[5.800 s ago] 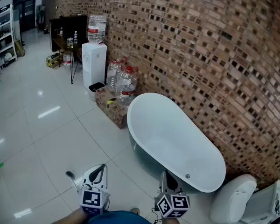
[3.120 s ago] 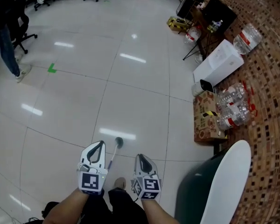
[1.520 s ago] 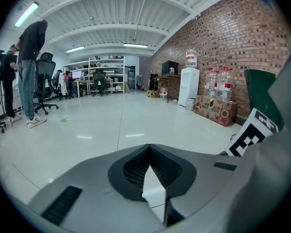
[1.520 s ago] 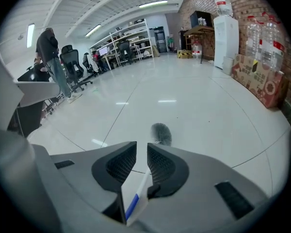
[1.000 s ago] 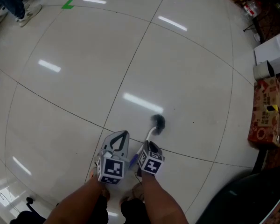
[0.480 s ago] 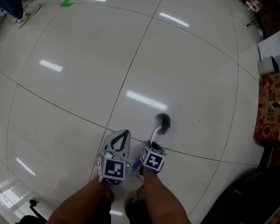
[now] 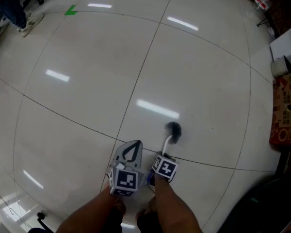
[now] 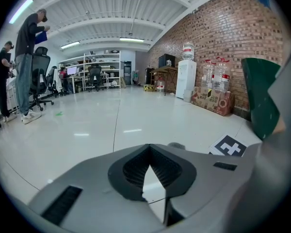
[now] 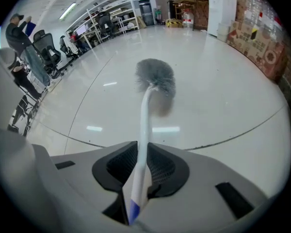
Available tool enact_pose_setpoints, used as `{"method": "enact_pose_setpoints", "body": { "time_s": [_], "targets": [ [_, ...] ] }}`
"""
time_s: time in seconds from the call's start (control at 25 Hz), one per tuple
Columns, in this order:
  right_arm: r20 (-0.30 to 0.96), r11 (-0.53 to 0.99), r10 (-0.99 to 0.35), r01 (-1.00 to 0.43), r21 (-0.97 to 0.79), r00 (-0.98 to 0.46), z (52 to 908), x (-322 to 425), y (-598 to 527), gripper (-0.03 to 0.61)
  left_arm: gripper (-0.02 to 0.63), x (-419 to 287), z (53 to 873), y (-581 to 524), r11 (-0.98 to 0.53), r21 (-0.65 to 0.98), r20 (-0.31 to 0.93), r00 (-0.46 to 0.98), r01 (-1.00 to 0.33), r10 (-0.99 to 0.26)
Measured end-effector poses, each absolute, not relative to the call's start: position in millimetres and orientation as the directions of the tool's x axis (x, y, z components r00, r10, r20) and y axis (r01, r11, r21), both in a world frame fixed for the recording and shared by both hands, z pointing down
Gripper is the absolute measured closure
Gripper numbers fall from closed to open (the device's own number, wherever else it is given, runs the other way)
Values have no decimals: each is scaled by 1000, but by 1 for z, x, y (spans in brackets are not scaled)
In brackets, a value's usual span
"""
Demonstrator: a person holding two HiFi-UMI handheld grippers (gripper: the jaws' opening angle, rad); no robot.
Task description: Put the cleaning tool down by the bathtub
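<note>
The right gripper is pinching the cleaning tool, a brush with a thin white handle, a blue end and a grey bristle head. In the right gripper view the 2 jaws are pressed on the handle near its blue end, and the handle runs straight forward to the bristle head. The head is over the white tiled floor, just beyond a dark joint between 2 tiles. It seems to be a little above the floor, but I cannot tell surely if it touches. The left gripper is just beside the right one, on its left, and it holds nothing. In the left gripper view its jaws are pressed together at the tips, with only floor seen behind them. The dark shape at the lower right corner of the head view is probably the bathtub, well apart from the brush head. Near the right edge of the floor stand a cardboard box and a white water dispenser. 2 people stand at the far left side of the room, near office chairs
</note>
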State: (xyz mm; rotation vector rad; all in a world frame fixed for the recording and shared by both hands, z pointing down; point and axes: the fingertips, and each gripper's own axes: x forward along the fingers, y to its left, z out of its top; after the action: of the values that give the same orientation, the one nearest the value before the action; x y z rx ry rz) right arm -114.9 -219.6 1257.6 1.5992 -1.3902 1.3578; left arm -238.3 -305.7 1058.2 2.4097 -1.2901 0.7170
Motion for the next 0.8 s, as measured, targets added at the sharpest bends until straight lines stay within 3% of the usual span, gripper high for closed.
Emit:
{"method": "enact_pose_setpoints", "body": {
  "time_s": [0.28, 0.8],
  "targets": [
    [941, -223, -323, -959, -173, -95, 1192, -104, -204, 506, 609, -228, 1010, -298, -561, 25, 585, 467, -827, -663],
    [870, -214, -483, -949, -231, -103, 943, -80, -224, 509, 609, -203, 809, -299, -602, 15, 571, 501, -798, -650]
  ]
}}
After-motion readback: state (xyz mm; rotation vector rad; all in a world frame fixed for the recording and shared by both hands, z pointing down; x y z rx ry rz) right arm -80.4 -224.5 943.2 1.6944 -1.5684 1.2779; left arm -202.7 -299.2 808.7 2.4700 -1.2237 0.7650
